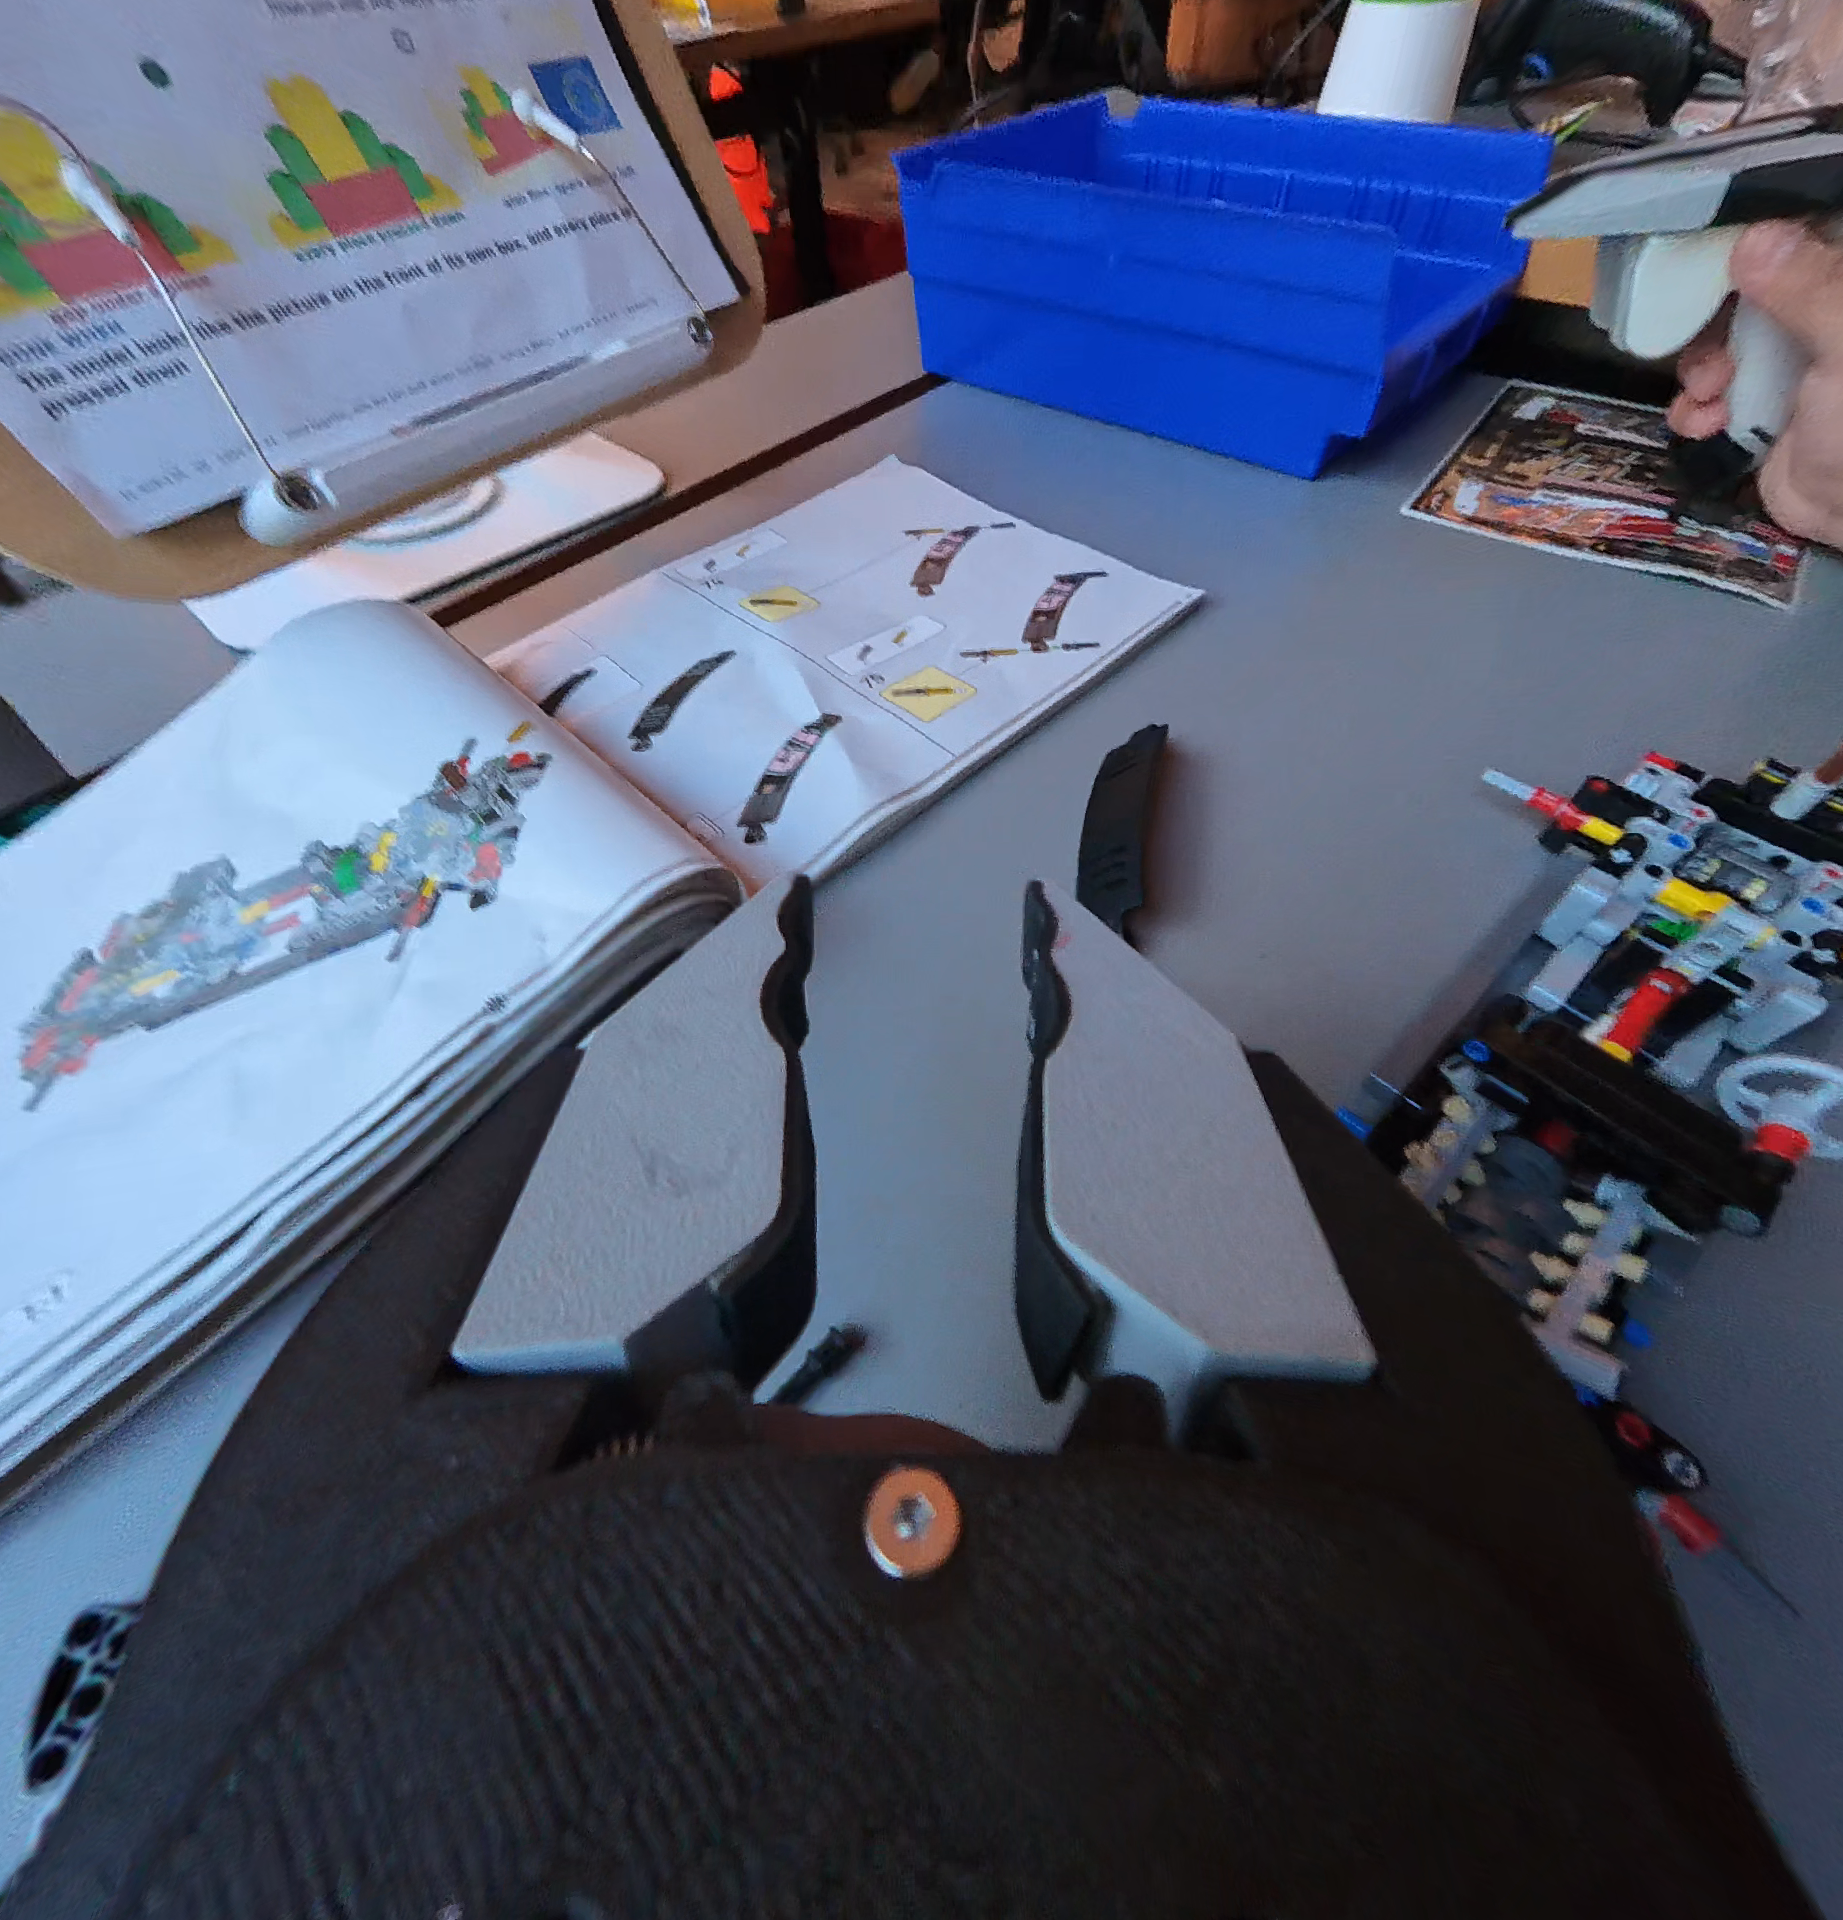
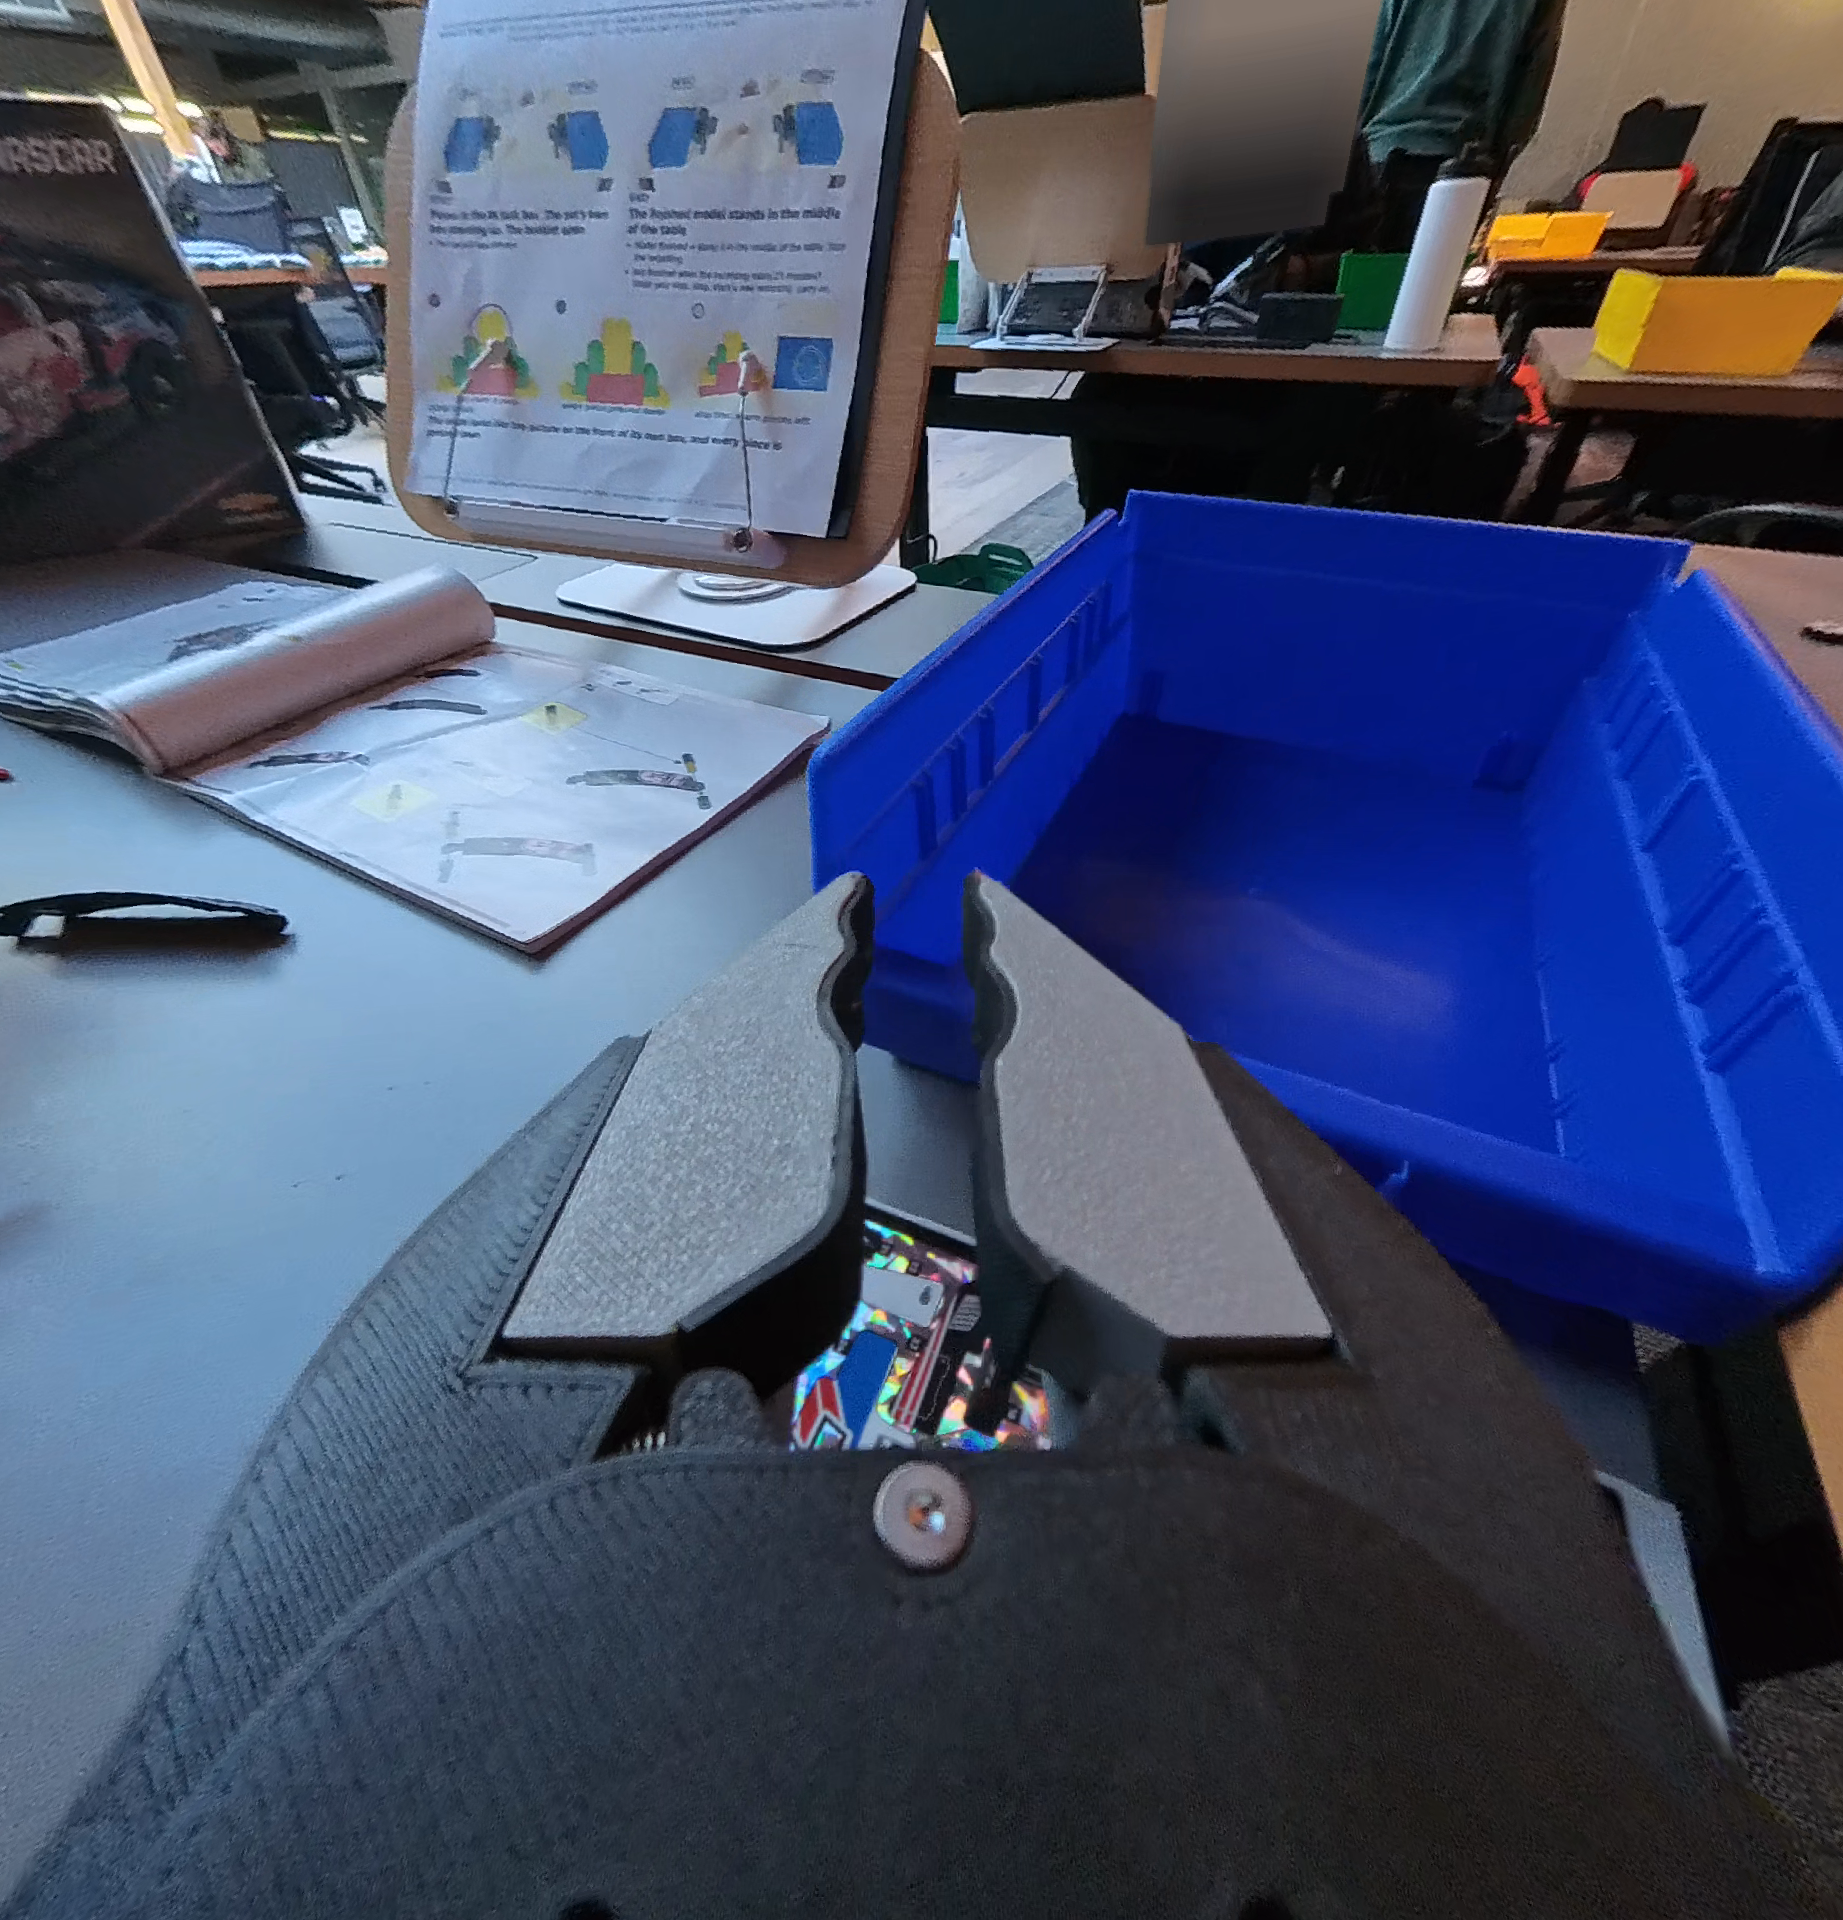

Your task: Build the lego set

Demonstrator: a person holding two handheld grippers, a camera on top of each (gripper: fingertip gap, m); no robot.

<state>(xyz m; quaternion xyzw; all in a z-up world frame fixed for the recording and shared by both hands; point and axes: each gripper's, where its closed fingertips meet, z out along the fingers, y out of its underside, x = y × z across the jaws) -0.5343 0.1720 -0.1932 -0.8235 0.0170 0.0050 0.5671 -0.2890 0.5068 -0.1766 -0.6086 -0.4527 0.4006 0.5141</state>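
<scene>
Left gripper (image 1: 912,904): jaws apart, nothing between them, only bare counter (image 1: 1312,665) showing through the gap. Just past its right fingertip, touching nothing, lies a curved black panel (image 1: 1123,831), flat on the counter. A small black pin (image 1: 818,1356) sits on the counter far back between the jaws, near their base, not gripped. Left of the jaws, an open manual (image 1: 377,883), its near corner just beside the left fingertip. Right of the jaws, well apart, the part-built model (image 1: 1665,1039) of grey, black, red and yellow pieces with a white steering wheel; a few loose red bits near its close end.

Right gripper (image 2: 917,914): jaws narrowly apart, holding nothing; the gap shows the bin wall behind. Blue bin (image 2: 1312,883) directly ahead and to the right of the jaws, interior bare as far as visible. Under the jaws' base, a shiny sticker sheet (image 2: 896,1340) on the counter. From this side the black panel lies far left of the jaws.

Farther off ahead: a sheet stand (image 2: 647,312) with printed pictures, a box (image 2: 96,343) at far left.

Progress judgement: model partly assembled, panel not attached to anything, neither gripper carrying a piece.
</scene>
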